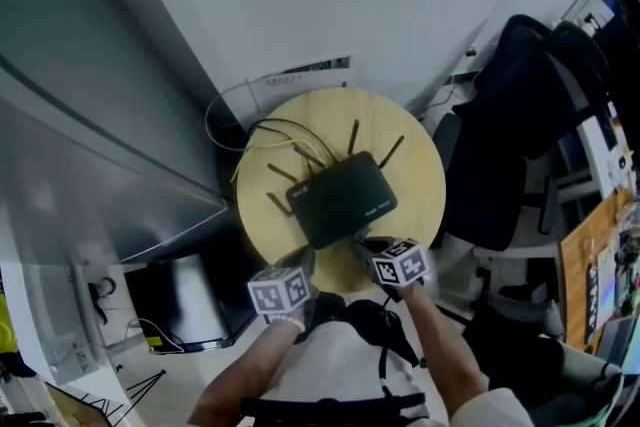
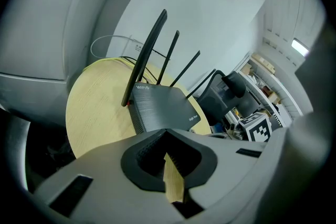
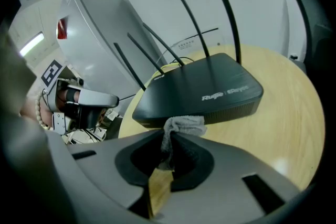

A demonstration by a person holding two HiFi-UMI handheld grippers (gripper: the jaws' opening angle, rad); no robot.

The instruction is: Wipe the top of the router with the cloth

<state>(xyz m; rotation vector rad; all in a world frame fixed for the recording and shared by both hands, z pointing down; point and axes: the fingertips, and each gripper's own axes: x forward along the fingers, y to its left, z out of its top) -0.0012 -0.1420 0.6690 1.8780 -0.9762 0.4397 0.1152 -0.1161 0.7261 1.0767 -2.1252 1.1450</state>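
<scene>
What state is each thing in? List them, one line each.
router: flat on the table, antennas raised.
cloth: bunched, by the router's near edge.
right gripper: fingers shut on the cloth.
left gripper: fingers shut, empty.

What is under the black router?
The router lies on a round wooden table. The part of the tabletop beneath it is covered, so nothing there can be seen. Cables leave from its far side.
</scene>
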